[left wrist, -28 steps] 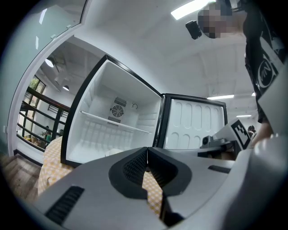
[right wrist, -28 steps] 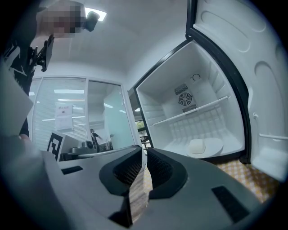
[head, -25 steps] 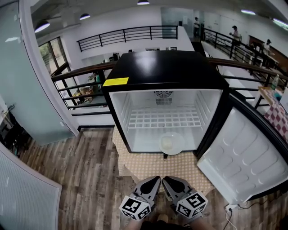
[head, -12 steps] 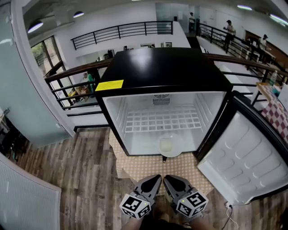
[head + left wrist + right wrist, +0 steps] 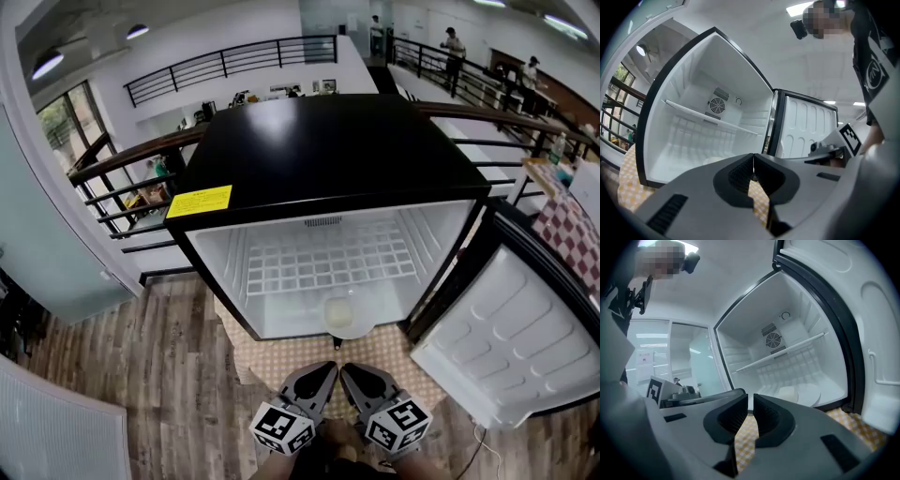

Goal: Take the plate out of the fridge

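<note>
Fingers [image 5: 737, 177] of your left gripper [image 5: 322, 372] are pressed together, nothing between them. Your right gripper [image 5: 350, 372] is the same: fingers [image 5: 771, 417] closed to a thin slit and empty. Both grippers sit side by side in front of the fridge [image 5: 328, 150], outside it, tips pointing at its open front.

The fridge is a small black box w/ a white interior. Its door [image 5: 516, 337] is swung wide open to the fridge's right, and a yellow label [image 5: 199, 201] sits on the top front edge at the left. It stands on a yellow-checked cloth [image 5: 380, 354], w/ wood-plank floor [image 5: 141, 375] around that. Behind the fridge runs a dark railing [image 5: 234, 61], then a white-walled open room w/ ceiling lights. A few people [image 5: 453, 42] stand far back by the rail.

The plate [image 5: 347, 314] is white and lies flat on the fridge's bottom, at the front, a bit right of centre, below the wire shelf [image 5: 328, 262]. It's straight ahead of your fingers, apart from them, w/ the fridge's front lip and a strip of cloth between.
</note>
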Available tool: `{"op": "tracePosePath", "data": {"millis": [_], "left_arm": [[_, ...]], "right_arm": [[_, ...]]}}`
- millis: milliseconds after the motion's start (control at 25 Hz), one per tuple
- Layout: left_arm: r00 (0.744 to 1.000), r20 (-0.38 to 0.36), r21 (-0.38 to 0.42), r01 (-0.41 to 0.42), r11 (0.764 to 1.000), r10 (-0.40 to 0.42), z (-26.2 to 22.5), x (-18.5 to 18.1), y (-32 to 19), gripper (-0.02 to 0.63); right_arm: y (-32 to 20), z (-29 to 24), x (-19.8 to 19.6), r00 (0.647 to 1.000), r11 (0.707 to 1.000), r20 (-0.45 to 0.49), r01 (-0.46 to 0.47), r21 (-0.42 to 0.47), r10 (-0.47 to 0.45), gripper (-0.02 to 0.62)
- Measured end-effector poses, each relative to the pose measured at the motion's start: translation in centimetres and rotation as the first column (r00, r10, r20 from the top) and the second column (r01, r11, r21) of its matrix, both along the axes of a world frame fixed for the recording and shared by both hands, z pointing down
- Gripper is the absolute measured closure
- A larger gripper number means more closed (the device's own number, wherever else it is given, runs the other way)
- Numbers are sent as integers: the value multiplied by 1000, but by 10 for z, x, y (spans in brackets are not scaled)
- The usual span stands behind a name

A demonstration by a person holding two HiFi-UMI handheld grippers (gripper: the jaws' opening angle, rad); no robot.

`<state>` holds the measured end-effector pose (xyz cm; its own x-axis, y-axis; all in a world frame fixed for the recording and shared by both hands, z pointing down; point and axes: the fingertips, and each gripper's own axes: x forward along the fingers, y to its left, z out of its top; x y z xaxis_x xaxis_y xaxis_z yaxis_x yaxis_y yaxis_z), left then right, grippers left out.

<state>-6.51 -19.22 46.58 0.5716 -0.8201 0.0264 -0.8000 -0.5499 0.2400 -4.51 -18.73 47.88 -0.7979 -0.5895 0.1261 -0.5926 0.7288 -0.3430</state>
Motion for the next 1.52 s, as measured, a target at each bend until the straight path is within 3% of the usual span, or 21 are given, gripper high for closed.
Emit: {"op": "tracePosePath", "data": {"millis": [480,800,1080,1320,1520], "left_arm": [[997,3,-28,-73,997,74,14,-5,-33,597],[993,-13,-55,-114,992,114,27,-4,-47,597],[988,-25,-79,-153,985,152,38,1,-50,597],[987,-8,-71,-160,985,160,40,0,-60,597],[983,-8,-69,-181,981,181,40,6,-65,597]], "right_arm": [[-38,14,-5,992,991,-5,-126,-52,126,543],[-57,34,-2,972,956,13,-227,-184,234,543],[-70,61,8,917,854,92,-321,-409,388,541],[-88,75,21,859,769,105,-386,-510,501,537],[-95,87,28,798,684,139,-395,-614,586,488]]}}
